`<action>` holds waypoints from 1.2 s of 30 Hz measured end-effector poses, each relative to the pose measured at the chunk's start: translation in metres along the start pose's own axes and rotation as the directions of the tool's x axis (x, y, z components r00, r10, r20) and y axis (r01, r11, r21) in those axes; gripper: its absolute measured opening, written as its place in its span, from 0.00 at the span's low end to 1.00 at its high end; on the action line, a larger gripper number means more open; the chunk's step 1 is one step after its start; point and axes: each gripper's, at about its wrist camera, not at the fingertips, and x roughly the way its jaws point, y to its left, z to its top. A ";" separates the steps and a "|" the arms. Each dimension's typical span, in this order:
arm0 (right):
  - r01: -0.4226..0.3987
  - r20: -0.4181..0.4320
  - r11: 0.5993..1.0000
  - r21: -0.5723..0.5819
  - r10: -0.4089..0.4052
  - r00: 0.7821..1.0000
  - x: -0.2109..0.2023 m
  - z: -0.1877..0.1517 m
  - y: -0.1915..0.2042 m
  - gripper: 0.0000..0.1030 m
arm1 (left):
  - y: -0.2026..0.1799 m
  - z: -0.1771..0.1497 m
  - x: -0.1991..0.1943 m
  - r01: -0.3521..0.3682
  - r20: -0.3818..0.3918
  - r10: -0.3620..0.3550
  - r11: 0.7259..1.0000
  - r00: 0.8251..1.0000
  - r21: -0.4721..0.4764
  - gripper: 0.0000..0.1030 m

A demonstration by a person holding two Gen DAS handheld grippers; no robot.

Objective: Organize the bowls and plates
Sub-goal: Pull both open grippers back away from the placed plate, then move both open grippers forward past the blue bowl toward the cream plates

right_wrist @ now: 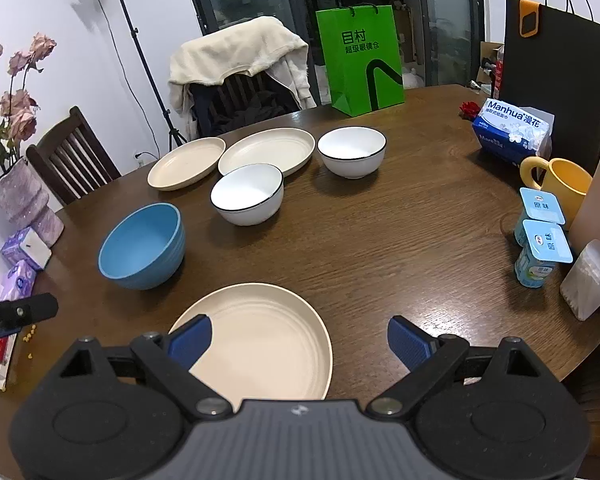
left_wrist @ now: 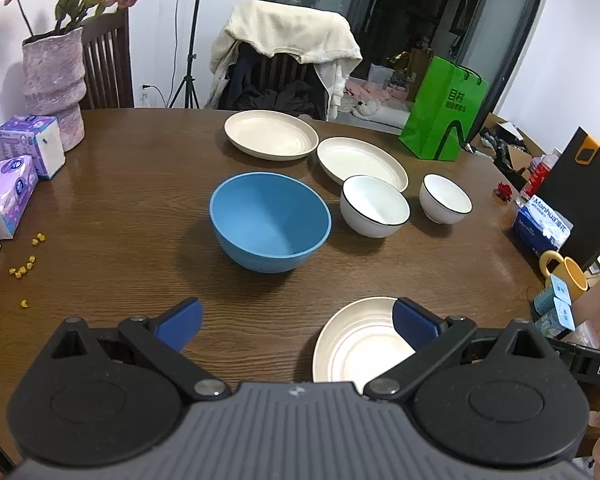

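On the brown wooden table (left_wrist: 140, 184) stand a blue bowl (left_wrist: 270, 226), two white bowls with dark rims (left_wrist: 374, 205) (left_wrist: 445, 198), two cream plates at the back (left_wrist: 271, 134) (left_wrist: 360, 162) and a near cream plate (left_wrist: 356, 344). My left gripper (left_wrist: 298, 322) is open and empty, above the table in front of the blue bowl; its right finger overlaps the near plate. In the right wrist view, my right gripper (right_wrist: 300, 340) is open and empty over the near plate (right_wrist: 260, 340). The blue bowl (right_wrist: 142, 246) and white bowls (right_wrist: 247, 193) (right_wrist: 352, 151) lie beyond.
A pink vase (left_wrist: 54, 84) and tissue packs (left_wrist: 30, 148) stand at the left. A green bag (right_wrist: 360, 60), blue tissue pack (right_wrist: 512, 130), yellow mug (right_wrist: 564, 186), yogurt cups (right_wrist: 542, 240) and a clear box (right_wrist: 588, 280) crowd the right. A draped chair (left_wrist: 284, 60) is behind.
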 end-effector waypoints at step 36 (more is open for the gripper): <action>-0.120 -0.040 0.978 -0.171 0.115 0.993 -0.040 0.034 0.024 1.00 | -0.012 0.022 -0.071 -0.021 0.109 0.033 0.994 0.993 -0.110 1.00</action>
